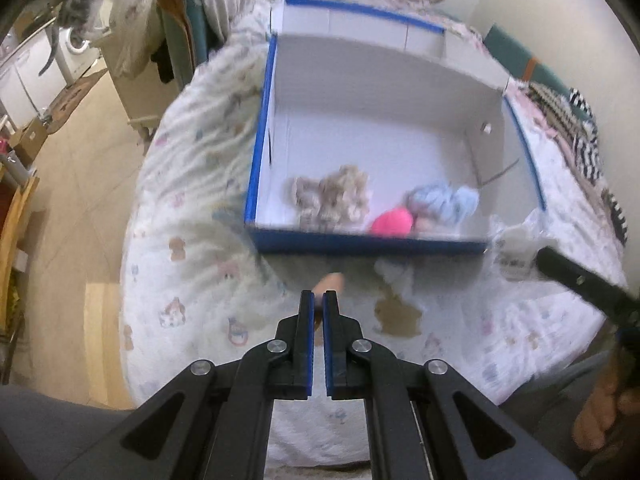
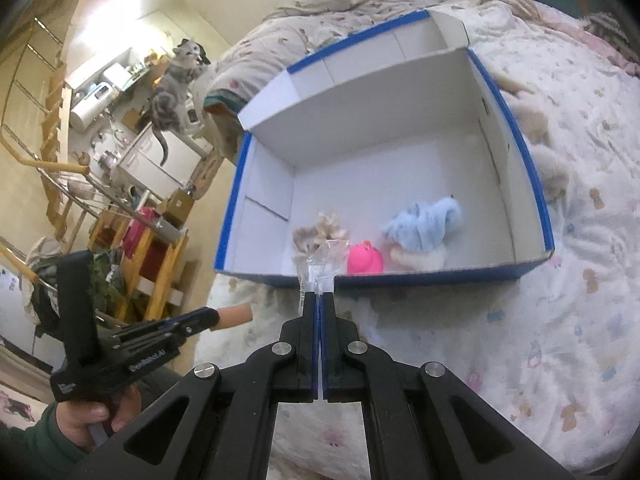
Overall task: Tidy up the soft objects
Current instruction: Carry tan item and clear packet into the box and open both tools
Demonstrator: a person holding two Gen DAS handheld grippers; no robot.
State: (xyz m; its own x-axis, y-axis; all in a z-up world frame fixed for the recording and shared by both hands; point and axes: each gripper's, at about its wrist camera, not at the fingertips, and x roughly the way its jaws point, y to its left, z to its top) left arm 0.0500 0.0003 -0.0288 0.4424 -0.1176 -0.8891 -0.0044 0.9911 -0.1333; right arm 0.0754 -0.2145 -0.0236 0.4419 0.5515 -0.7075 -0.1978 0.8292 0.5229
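Right claw [image 2: 319, 294] clamped on a clear plastic bag [image 2: 323, 260] before the blue box [image 2: 544, 216], left claw [image 1: 319, 294] pinching a peach cylinder [image 1: 329, 282]; thin film may slip free
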